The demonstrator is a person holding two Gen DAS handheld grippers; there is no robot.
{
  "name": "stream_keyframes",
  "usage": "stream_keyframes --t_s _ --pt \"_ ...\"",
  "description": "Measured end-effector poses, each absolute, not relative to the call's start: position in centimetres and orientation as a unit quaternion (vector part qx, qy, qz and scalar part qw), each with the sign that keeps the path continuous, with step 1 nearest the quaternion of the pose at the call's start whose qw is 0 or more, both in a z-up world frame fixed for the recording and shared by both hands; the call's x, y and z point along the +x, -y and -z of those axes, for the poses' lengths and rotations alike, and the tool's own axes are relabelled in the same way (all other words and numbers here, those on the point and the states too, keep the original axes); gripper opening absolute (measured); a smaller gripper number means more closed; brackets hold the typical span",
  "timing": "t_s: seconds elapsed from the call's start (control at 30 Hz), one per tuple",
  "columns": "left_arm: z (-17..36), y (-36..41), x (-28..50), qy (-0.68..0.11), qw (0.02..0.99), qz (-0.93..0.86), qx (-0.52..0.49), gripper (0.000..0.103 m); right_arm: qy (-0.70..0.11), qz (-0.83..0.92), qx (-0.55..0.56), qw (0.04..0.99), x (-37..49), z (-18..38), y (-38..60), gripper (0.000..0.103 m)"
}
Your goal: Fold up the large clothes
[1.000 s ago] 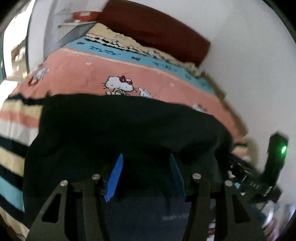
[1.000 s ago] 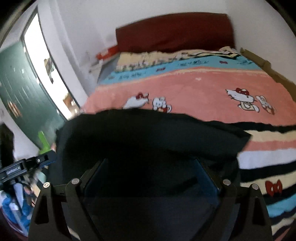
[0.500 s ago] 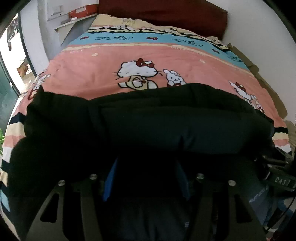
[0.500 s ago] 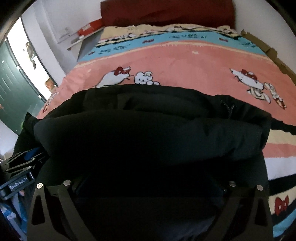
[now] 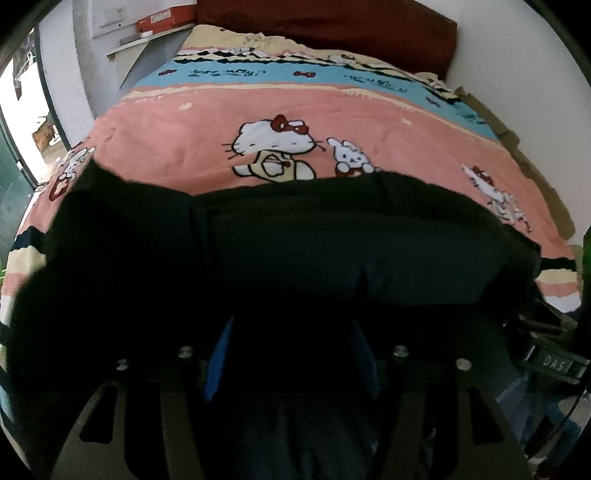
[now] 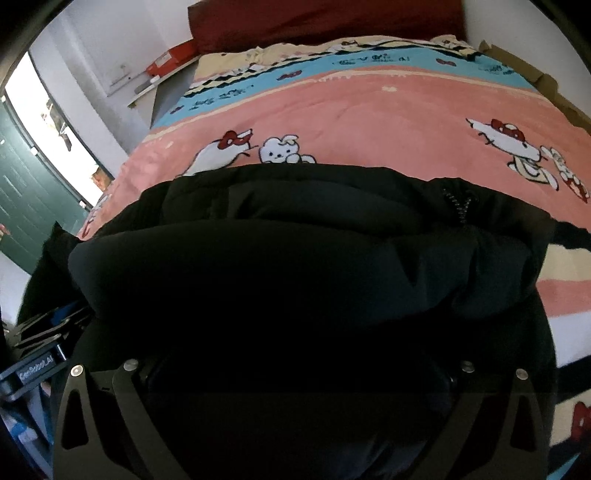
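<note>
A large black padded jacket (image 5: 314, 251) lies across the near part of the bed, folded into a thick roll; it also fills the right wrist view (image 6: 295, 266), with a zipper (image 6: 458, 203) at the right. My left gripper (image 5: 291, 354) stands open, its blue fingers (image 5: 218, 362) wide apart with jacket fabric bulging between them. My right gripper (image 6: 295, 373) is buried under the jacket; its fingertips are hidden, the arms spread wide.
The bed has a pink cartoon-cat blanket (image 5: 295, 122) with blue and striped bands, and a dark red headboard (image 5: 332, 22). A shelf with a red box (image 5: 162, 20) is at the far left. The other gripper's body (image 5: 554, 362) shows at the right edge.
Both grippers have moved forward and down over the bed, carrying the near edge of the jacket over onto itself. The jacket now lies as a thick fold.
</note>
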State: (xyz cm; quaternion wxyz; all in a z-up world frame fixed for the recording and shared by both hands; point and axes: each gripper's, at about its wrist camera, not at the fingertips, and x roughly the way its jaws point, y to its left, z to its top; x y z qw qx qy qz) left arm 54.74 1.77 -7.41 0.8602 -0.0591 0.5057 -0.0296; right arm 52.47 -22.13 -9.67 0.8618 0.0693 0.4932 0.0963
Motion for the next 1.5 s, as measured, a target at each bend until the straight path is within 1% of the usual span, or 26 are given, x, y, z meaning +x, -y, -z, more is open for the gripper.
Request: stream_keyframes --t_s 0.13,0.23,0.33,0.4,0.5,0.67,0.83,1.5 --pt "4.7 -3.4 51.9 -0.468 0.882 0.007 -0.048 0.057 -0.455 -0.112 0.061 0.881 49.3 6.5 23.1 0.101" --pt "4.3 -5.1 49.8 -0.446 0.893 -0.041 -0.032 0.057 -0.439 -0.106 0.048 0.891 47.1 5.6 24.4 0.101" --pt "5.5 -6.3 48.6 -0.442 0.894 -0.056 -0.039 0.057 -0.438 -0.102 0.061 0.891 46.4 6.8 25.9 0.101" --pt "6.3 -6.4 48.4 -0.439 0.896 -0.055 -0.033 0.057 -0.441 -0.115 0.089 0.886 46.5 8.3 26.8 0.101" --pt "7.3 -5.5 48.1 -0.423 0.904 -0.059 -0.01 0.057 -0.448 -0.113 0.074 0.884 46.9 10.0 26.6 0.101" --pt "8.2 -4.6 47.7 -0.402 0.913 -0.065 0.009 0.057 -0.443 -0.113 0.088 0.885 47.1 12.0 27.1 0.101" --pt "8.6 -4.3 47.2 -0.387 0.919 -0.07 0.012 0.057 -0.436 -0.112 0.088 0.889 46.8 12.5 27.3 0.101" --pt "9.5 -4.0 46.6 -0.373 0.924 -0.077 0.021 0.058 -0.425 -0.118 0.102 0.892 46.0 13.4 27.3 0.101"
